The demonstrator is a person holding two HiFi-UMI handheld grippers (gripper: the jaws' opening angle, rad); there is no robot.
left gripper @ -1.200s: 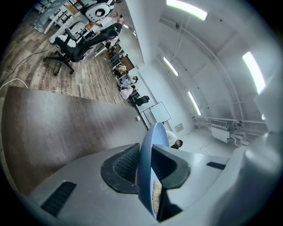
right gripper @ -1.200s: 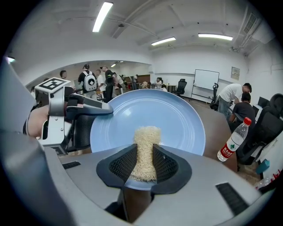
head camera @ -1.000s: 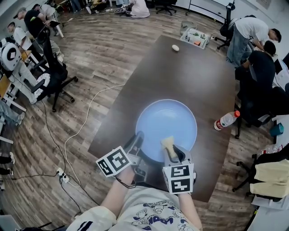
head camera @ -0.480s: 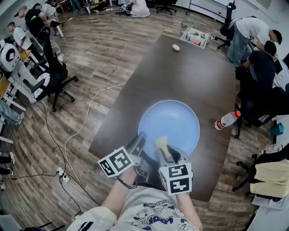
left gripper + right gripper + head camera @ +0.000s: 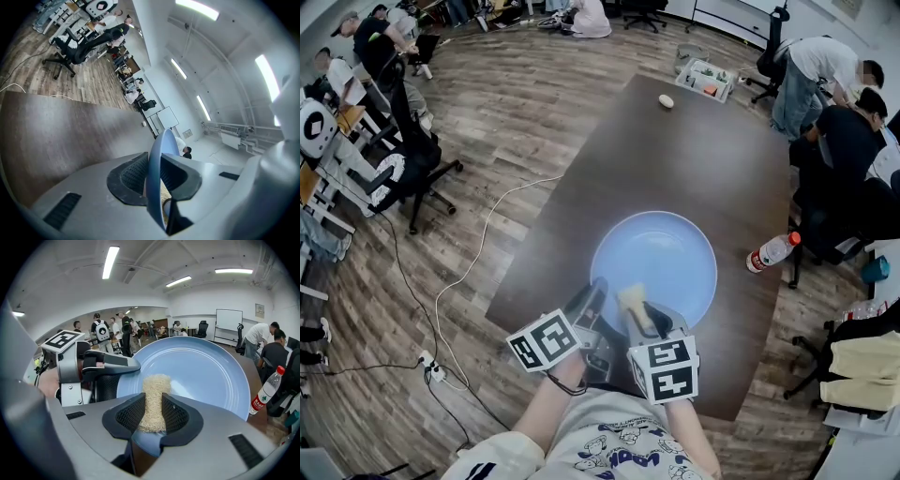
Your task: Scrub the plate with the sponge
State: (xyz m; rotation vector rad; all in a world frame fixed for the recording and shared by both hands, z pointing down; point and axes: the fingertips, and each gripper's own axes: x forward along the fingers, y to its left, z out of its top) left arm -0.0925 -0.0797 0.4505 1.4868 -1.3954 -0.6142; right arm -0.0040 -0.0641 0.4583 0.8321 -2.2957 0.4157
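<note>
**Grippers set on plate and sponge, scrub under way**

Our left gripper [image 5: 152,174] had its jaws closed narrowly on the near rim of the blue plate [image 5: 162,140], which stood edge-on between the pads and was steadied that way. Our right gripper [image 5: 152,417] was clamped on the tan sponge [image 5: 155,389], whose free end reached past the jaws onto the plate's near inner face, left of its middle.

We judged the task to be in its middle. Plate and sponge were both in hand and the sponge was at the surface. We saw no foam, water or dirt on the plate, so we could not tell how much had been covered. The far half and right side looked likely still to be worked.

The plate sat at the near end of a dark brown table [image 5: 694,150]. A plastic bottle [image 5: 772,251] lay on its side near the right edge, and a small white object [image 5: 666,100] sat at the far end. Beyond lay a wood-plank floor [image 5: 506,122] with a trailing white cable [image 5: 478,253], office chairs [image 5: 417,173], and people seated or bent over work around the room.
</note>
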